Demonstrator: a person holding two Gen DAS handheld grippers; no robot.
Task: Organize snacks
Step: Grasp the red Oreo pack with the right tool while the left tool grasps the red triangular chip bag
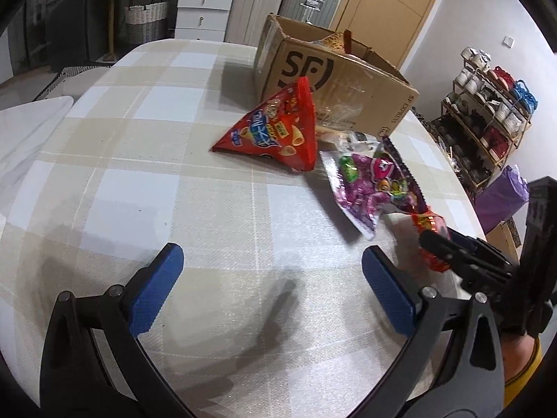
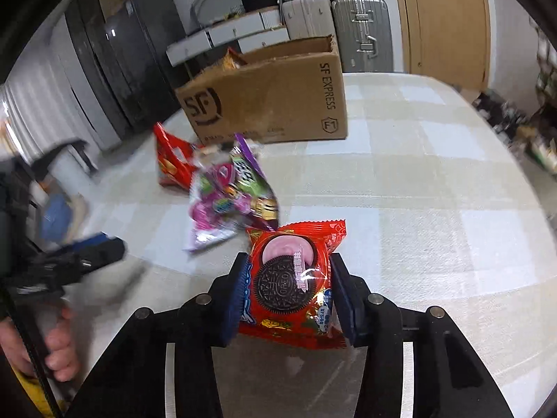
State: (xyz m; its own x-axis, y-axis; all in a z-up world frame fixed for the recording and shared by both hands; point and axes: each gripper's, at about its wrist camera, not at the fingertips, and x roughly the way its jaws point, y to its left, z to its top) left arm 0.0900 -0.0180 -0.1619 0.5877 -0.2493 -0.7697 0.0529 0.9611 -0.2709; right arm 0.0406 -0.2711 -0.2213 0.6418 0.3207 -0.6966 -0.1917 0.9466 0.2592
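My right gripper (image 2: 288, 291) is shut on a red Oreo packet (image 2: 292, 285) and holds it above the table; the packet also shows in the left wrist view (image 1: 430, 233). My left gripper (image 1: 271, 280) is open and empty over the checked tablecloth (image 1: 156, 188). A red triangular snack bag (image 1: 275, 132) and a purple candy bag (image 1: 372, 188) lie in front of an open SF Express cardboard box (image 1: 334, 83). In the right wrist view the box (image 2: 271, 101) stands beyond the purple bag (image 2: 229, 198) and the red bag (image 2: 170, 160). A snack shows inside the box.
A small clear-wrapped item (image 1: 348, 137) lies between the bags and the box. Suitcases (image 1: 306, 0), drawers (image 1: 202, 10) and a door (image 1: 386, 3) stand behind the table. A shoe rack (image 1: 487, 111) stands to the right.
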